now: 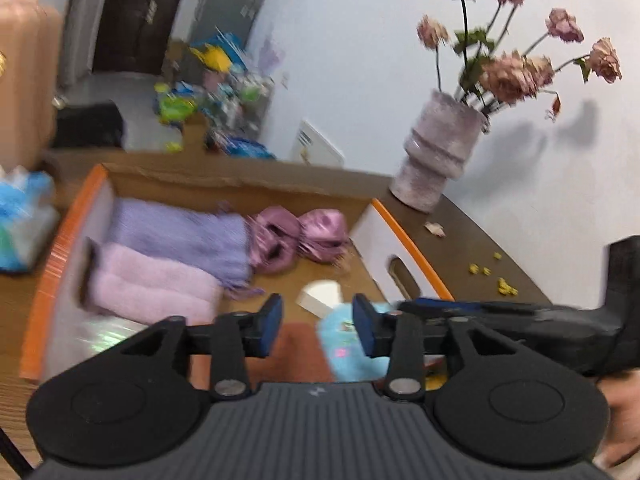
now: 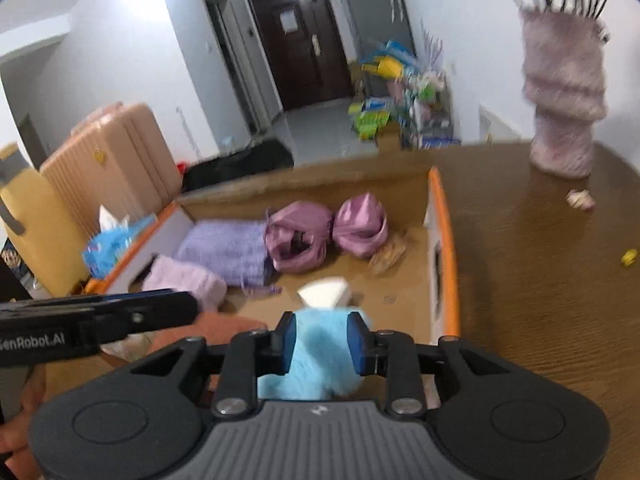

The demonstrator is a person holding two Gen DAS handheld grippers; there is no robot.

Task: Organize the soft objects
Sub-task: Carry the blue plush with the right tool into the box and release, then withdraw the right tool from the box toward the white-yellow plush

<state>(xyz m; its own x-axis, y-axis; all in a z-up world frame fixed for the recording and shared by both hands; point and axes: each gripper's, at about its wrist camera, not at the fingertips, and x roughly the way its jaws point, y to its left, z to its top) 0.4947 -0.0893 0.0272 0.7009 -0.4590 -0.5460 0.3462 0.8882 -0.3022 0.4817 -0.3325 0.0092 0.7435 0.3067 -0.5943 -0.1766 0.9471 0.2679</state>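
An orange-rimmed cardboard box (image 1: pixel 60 248) (image 2: pixel 446 248) holds a lilac knit cloth (image 1: pixel 180 232) (image 2: pixel 228 248), a rolled pink towel (image 1: pixel 152 284) (image 2: pixel 184 280), two mauve satin bundles (image 1: pixel 300 236) (image 2: pixel 328 232) and a white wedge (image 1: pixel 322 296) (image 2: pixel 324 292). My right gripper (image 2: pixel 322 342) is shut on a fluffy light-blue soft object (image 2: pixel 316 356) over the box's near end; that object also shows in the left wrist view (image 1: pixel 348 344). My left gripper (image 1: pixel 318 326) is open and empty above the box, with a rust-coloured cloth (image 1: pixel 296 352) below it.
A pink ribbed vase (image 1: pixel 436 152) (image 2: pixel 564 92) of dried flowers stands on the brown table (image 2: pixel 540 280) to the right of the box. Small yellow scraps (image 1: pixel 492 276) and a petal (image 2: pixel 580 199) lie on the table. A blue tissue pack (image 2: pixel 112 244) and a suitcase (image 2: pixel 120 152) lie left.
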